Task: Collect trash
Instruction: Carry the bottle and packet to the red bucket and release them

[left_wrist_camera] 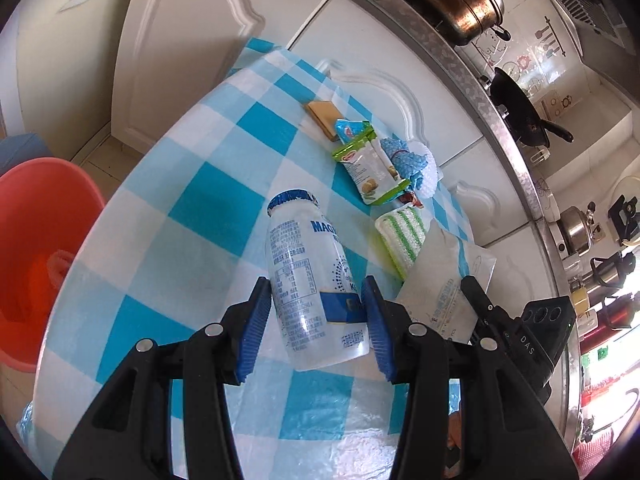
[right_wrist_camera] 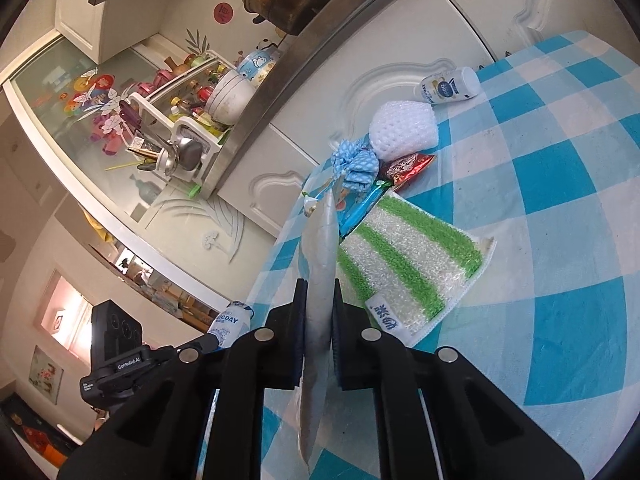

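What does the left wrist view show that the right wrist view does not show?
Only the left wrist view shows the orange basin beside the table and the green snack packet. Only the right wrist view shows the small white bottle lying near the table edge and the dish rack. Both show the striped cloth, the clear bottle and the flat white pouch.

A blue-and-white checked cloth covers the tabletop (right_wrist_camera: 560,208). On it lies a green-striped dishcloth (right_wrist_camera: 408,256), and beyond that, near the edge, a cluster: a white foam net (right_wrist_camera: 402,132), a blue crumpled wrapper (right_wrist_camera: 356,164), a red snack packet (right_wrist_camera: 404,170). A small white bottle (right_wrist_camera: 448,86) lies on its side further off. A tan card (left_wrist_camera: 323,117) sits near the far edge.
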The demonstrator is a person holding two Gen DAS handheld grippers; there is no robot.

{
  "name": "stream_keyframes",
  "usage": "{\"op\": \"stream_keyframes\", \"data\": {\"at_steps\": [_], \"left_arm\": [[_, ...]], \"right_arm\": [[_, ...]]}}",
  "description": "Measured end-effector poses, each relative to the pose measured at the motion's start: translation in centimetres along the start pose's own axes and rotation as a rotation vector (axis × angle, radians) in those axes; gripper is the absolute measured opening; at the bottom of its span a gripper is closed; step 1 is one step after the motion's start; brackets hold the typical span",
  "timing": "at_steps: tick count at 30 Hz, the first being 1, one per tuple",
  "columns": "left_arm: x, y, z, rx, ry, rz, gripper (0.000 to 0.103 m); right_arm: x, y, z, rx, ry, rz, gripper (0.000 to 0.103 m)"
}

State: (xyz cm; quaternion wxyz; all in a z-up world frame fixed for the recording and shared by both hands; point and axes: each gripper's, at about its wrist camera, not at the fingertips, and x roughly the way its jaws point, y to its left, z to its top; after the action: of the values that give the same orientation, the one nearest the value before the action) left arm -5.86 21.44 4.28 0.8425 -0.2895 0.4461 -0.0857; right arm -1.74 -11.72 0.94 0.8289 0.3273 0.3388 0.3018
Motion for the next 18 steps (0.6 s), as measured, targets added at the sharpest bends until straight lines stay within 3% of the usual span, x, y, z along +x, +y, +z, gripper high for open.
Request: {"op": "stream_keyframes", "data": {"at_steps": [4, 11, 18], "left_arm": [[-0.9, 1.8, -0.3, -0.019, -0.005, -0.005, 0.048], [-2.2, 4.1, -0.3, -0.039, -0.027, -0.016, 0.048], [-4.1, 6.6, 0.0, -0.066, -0.065, -0.03, 0.048]], "right_arm": [[0.2, 0.9, -0.5, -0.022, 0.004, -0.034, 0.011], [-0.3, 3.7, -0.7, -0.047, -0.02, -0.038, 0.01], [1.0, 7.2, -0.7, -0.066, 0.014, -0.02, 0.01]]}}
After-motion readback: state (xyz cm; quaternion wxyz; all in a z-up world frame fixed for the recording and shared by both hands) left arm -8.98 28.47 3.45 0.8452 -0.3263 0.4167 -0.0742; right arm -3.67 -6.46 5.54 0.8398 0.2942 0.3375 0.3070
